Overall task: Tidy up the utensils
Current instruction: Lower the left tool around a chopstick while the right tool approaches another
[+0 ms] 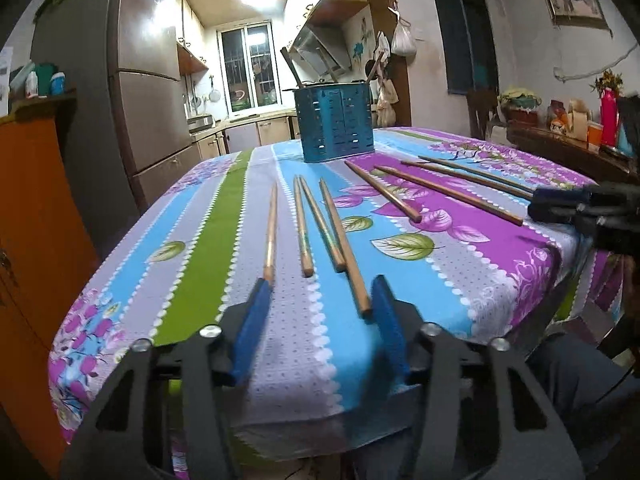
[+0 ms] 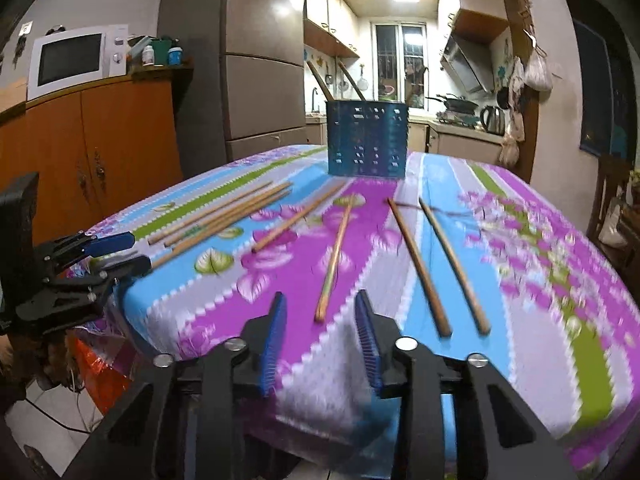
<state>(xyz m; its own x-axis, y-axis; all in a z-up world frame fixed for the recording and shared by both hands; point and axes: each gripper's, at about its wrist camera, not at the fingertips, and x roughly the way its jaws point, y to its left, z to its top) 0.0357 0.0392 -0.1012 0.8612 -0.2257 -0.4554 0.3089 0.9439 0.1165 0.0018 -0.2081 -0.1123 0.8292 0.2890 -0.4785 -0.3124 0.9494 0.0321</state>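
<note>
Eight chopsticks (image 1: 348, 240) near tablecloth (image 1: 200, 264) edge, tools apart

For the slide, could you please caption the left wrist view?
Open left hand-held gripper nears eight chopsticks before a blue utensil holder.

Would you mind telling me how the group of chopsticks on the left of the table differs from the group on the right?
The left group lies close together, nearly parallel; the right group is spread apart and fanned at wider angles. The left group rests mostly on blue, grey and green stripes; the right group lies on the purple floral band. Both hold four wooden chopsticks lying flat on the tablecloth, outside the blue holder.
</note>
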